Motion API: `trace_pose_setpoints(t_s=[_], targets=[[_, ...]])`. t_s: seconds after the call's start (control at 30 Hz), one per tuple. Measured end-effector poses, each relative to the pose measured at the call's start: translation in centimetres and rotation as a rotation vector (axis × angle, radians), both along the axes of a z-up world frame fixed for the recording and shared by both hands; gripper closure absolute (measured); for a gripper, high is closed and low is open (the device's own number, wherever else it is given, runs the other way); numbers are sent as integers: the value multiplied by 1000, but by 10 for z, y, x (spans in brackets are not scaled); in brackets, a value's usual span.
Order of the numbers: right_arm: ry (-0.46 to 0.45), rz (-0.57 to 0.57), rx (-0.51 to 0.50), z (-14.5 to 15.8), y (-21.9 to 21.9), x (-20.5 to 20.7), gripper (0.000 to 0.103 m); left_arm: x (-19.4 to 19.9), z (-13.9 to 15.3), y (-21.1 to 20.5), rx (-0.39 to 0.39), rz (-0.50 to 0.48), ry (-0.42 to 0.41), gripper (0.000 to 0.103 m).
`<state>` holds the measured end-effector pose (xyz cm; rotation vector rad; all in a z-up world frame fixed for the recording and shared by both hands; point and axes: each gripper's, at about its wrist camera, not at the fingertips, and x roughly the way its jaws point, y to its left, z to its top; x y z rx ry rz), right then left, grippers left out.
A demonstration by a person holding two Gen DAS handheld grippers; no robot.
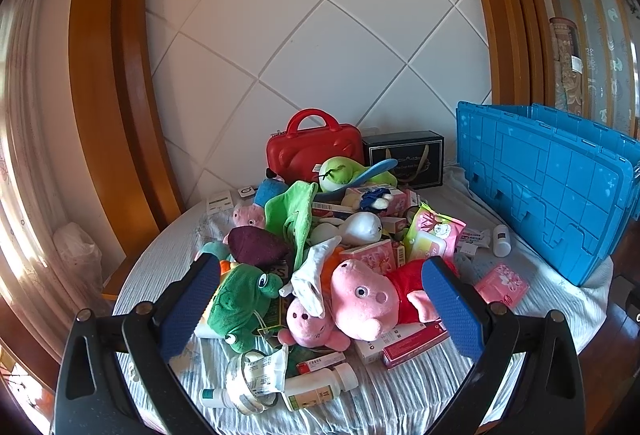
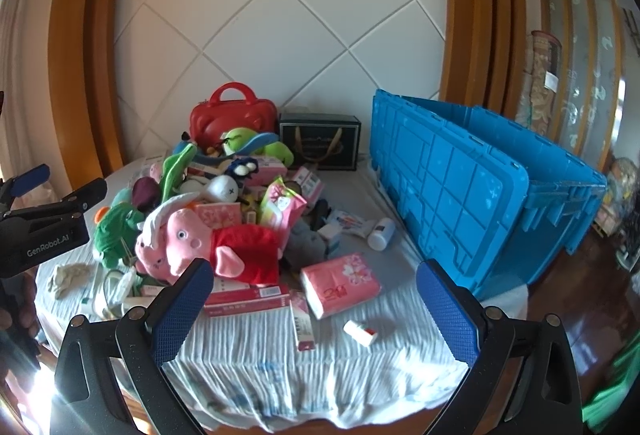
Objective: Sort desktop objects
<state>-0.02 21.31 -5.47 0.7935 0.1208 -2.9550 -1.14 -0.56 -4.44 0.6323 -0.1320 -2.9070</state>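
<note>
Toys and boxes sit heaped mid-desk (image 2: 280, 347): my left gripper (image 1: 320, 311), jaws apart, hangs over the pink pig plush (image 1: 362, 301) beside the green frog plush (image 1: 240, 299). My right gripper (image 2: 308, 309), also spread, faces a pink tissue pack (image 2: 340, 285) near the blue crate (image 2: 480, 191).
</note>
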Motion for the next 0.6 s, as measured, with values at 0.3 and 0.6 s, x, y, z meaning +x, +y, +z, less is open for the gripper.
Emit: trace_pose_setpoints(t_s=[0.3, 0.6], targets=[[-15, 90, 3, -14, -6, -23, 0, 2, -18, -12, -30, 56, -10, 1], [-144, 164, -80, -54, -33, -97, 0, -21, -85, -55, -29, 92, -116, 1]])
